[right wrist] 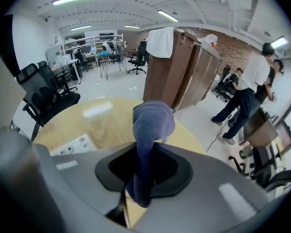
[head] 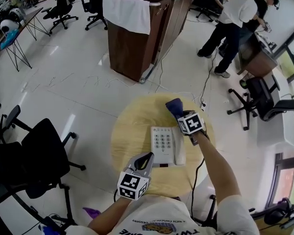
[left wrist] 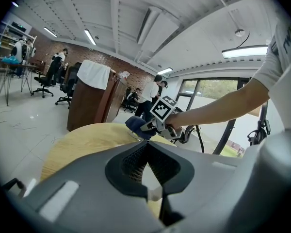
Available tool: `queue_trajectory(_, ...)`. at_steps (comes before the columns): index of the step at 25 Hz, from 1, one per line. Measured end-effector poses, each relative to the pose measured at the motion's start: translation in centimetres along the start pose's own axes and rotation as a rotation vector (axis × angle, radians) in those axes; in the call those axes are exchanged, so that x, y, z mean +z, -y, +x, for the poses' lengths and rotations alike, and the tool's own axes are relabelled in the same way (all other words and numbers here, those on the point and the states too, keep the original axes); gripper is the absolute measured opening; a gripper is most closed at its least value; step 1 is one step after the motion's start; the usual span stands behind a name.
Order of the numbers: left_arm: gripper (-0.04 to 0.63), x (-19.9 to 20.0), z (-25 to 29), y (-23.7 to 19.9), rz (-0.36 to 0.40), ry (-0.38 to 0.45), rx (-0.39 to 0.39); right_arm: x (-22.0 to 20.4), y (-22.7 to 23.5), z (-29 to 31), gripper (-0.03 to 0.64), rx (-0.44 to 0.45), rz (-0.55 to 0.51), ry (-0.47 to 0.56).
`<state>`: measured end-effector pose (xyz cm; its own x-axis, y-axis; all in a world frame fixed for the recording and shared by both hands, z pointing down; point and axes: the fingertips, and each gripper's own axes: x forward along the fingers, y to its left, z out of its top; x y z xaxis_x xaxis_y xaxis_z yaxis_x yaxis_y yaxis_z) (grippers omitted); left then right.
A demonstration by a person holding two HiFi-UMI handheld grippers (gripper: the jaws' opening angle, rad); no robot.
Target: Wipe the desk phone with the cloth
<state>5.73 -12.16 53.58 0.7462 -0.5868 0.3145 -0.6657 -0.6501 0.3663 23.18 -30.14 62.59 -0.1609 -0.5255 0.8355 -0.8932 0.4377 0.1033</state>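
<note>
right gripper (right wrist: 138,178): jaws clamped on the dark blue cloth (right wrist: 150,123), which sticks up past the tips
left gripper (left wrist: 148,166): jaws closed together, holding nothing, near the phone's near left corner
desk phone (head: 165,146): mid round table (head: 130,131), handset cradled
cloth position: just beyond the phone's far right corner, apparently off it
progress: cloth in hand; the wiping itself looks left to do
count: one phone, one cloth, two grippers

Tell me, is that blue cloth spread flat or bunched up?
Bunched up: the cloth sticks up as a rounded wad, pinched in the right tongs.
</note>
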Motion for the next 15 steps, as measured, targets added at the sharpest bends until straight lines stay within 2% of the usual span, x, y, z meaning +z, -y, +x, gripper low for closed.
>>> queue_trajectory(6,-0.009,0.0,-0.2,-0.6,-0.015,0.011,0.017,2.5,-2.9,1.4,0.066,0.038,-0.065,-0.014)
queue_trajectory(15,-0.009,0.8,0.3,0.6,0.004,0.026,-0.001,5.2,-8.7,2.8,0.067,0.127,-0.093,0.01)
